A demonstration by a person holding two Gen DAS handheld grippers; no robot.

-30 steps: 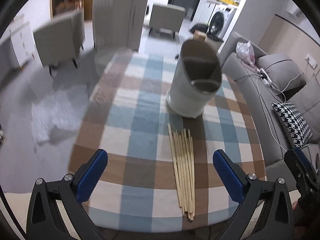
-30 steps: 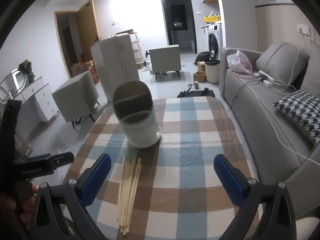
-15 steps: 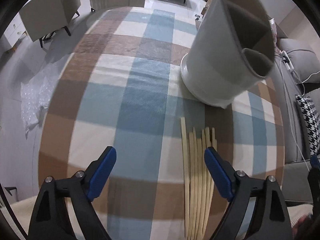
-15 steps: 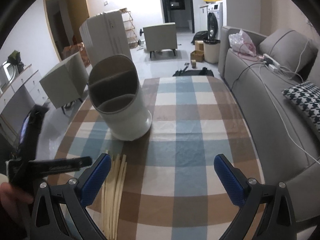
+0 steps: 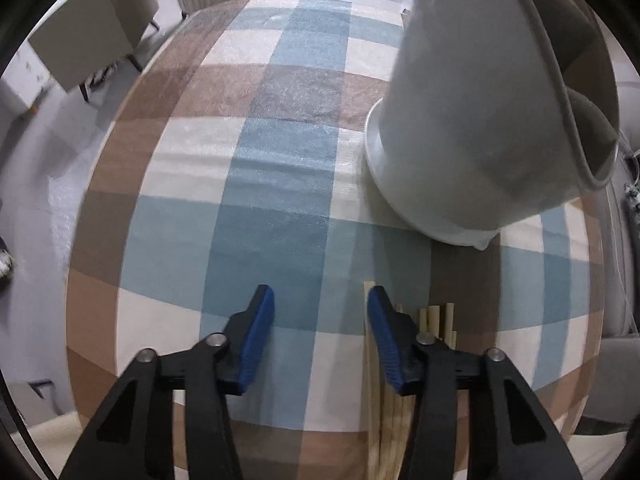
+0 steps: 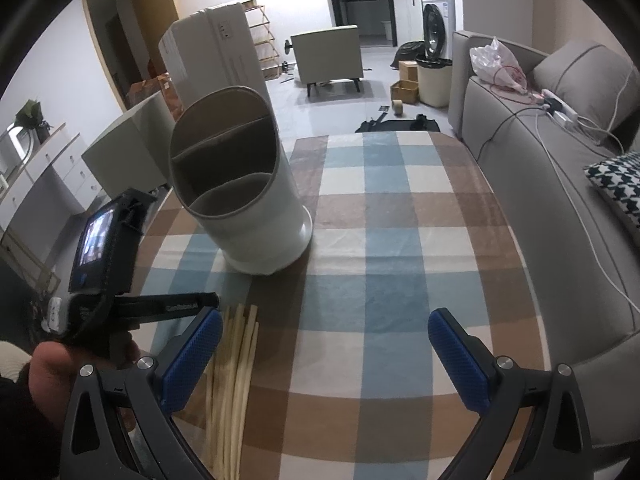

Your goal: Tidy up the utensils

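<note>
Left gripper (image 5: 320,312): pointed steeply down at the desk, its jaws closing, about a third apart. Bare cloth shows in the gap. One chopstick runs along the inner edge of the jaw nearer the bundle, possibly just inside the gap; the view is too steep to be sure.
Right gripper (image 6: 324,334): jaws spread wide, nothing between them, only checked cloth in the gap.
Chopsticks (image 5: 434,320): a loose bundle of pale wooden sticks lying flat on the desk, mostly under and just outside the left gripper's bundle-side jaw. In the right wrist view the same bundle (image 6: 236,364) lies just inside the jaw that sits beside the left gripper.
Utensil holder (image 6: 240,184): white, cylindrical, with a grey rim and inner dividers, upright on a round base. It stands ahead of both sets of jaws, just beyond the far tips of the chopsticks, not touching them. All compartments look empty.
Desk (image 6: 400,248): covered with a blue, brown and cream checked cloth.
Person's hand (image 6: 60,364): wrapped around the left gripper's handle, outside the right gripper's jaw on that side.
Sofa (image 6: 540,168): grey, alongside the desk beyond the right gripper's other jaw.
</note>
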